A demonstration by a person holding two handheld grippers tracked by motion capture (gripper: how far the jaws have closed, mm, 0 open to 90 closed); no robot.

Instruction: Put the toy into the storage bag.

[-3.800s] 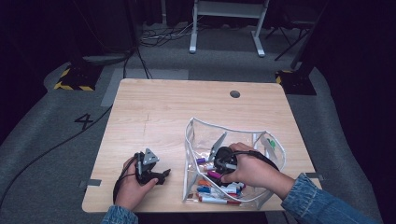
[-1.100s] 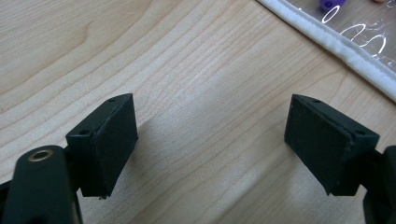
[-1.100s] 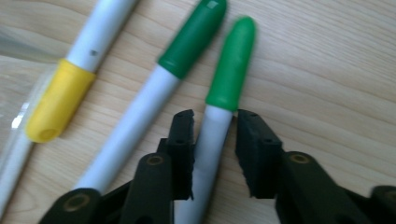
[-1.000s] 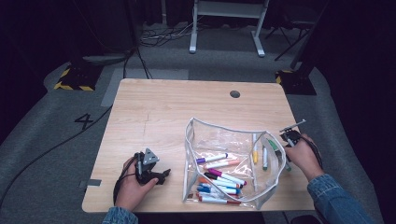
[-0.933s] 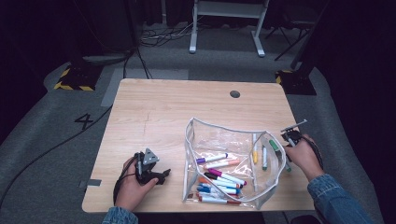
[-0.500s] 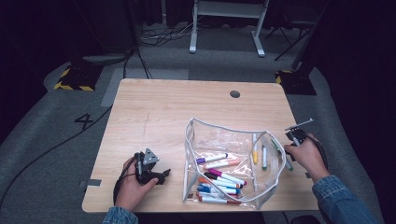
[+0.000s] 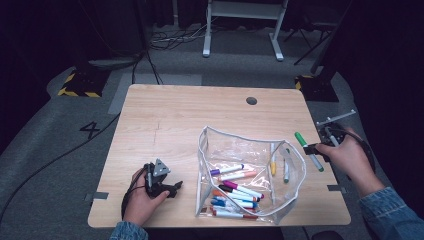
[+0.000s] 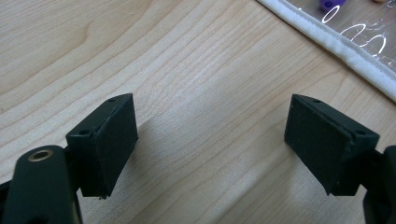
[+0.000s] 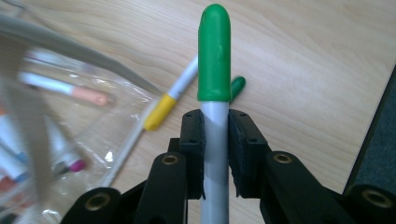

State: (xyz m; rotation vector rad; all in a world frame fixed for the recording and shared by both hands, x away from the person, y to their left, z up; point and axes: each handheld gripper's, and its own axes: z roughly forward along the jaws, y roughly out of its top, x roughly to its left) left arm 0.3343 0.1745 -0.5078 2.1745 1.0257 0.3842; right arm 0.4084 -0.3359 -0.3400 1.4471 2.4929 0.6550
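The right gripper (image 9: 215, 135) is clamped on the white barrel of a green-capped marker (image 9: 214, 56). The marker runs straight out along the jaws, its cap end pointing past the fingertips. In the high view it (image 7: 308, 151) slants, cap toward the far left, beside the clear pouch (image 7: 250, 150). The left gripper (image 8: 210, 144) rests with jaws apart over bare table (image 8: 196, 70), the pouch's white edge beyond its right jaw.

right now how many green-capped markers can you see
2: one green-capped white marker clamped in the right gripper above the table edge, and one lying beside the yellow-capped marker in the clear plastic pouch. Others may be hidden.
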